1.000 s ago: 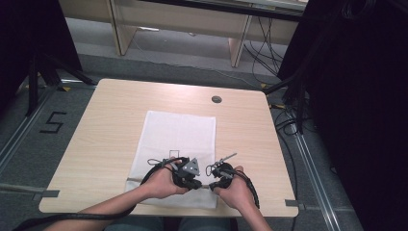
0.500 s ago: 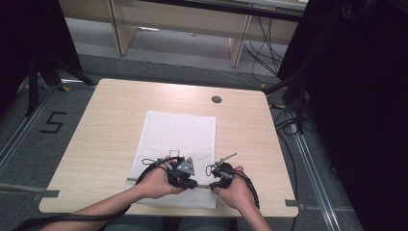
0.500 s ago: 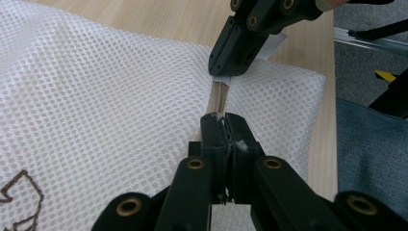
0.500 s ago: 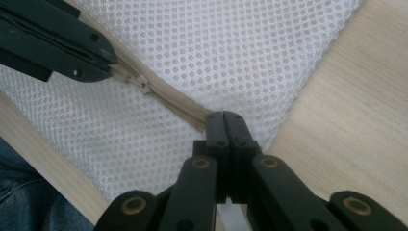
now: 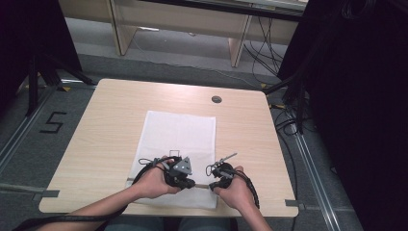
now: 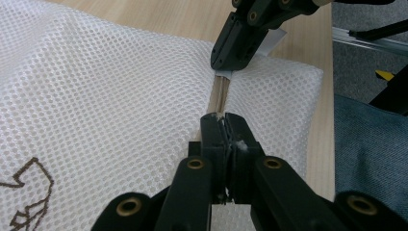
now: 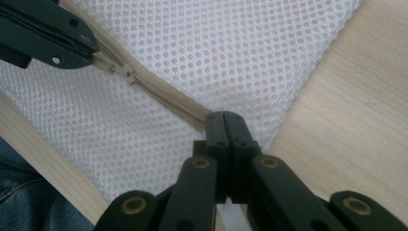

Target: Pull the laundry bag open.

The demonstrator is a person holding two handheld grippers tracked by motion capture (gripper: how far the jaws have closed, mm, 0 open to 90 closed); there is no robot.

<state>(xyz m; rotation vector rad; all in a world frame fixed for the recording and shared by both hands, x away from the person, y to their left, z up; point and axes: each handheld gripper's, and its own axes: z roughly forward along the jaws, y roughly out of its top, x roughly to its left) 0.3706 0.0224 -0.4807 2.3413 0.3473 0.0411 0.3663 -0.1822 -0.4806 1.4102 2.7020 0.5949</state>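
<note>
Where the white mesh laundry bag [image 5: 179,149] lies flat on the pale wooden tabletop [image 5: 106,125], we take it as our landmark and work from its near edge outward. Nearest the person, at the bag's near end, both hands hold their tools close together. The left gripper [image 5: 188,183] sits over the near middle of the bag, and in its own view [image 6: 224,126] its two black jaws are pressed fully together, pinching the beige zipper [image 6: 219,94] that runs along the bag's near end; a small bit of zipper tape shows between the pads. The right gripper [image 5: 210,185] stands just beside it, toward the bag's near right corner. In its view [image 7: 224,119] its jaws are likewise closed tight, clamped on the end of that same zipper where it meets the bag's edge. A short stretch of zipper spans between the two grippers, and the small metal zipper pull [image 7: 126,74] lies on it just beside the left gripper's tips. At the near left of the bag, a dark brown printed mark [image 6: 26,192] shows on the mesh. Farther off, the rest of the bag stretches away flat and unwrinkled. Beyond the bag's far right corner, well apart from it, a round dark cable port [image 5: 216,99] is set in the tabletop.
</note>
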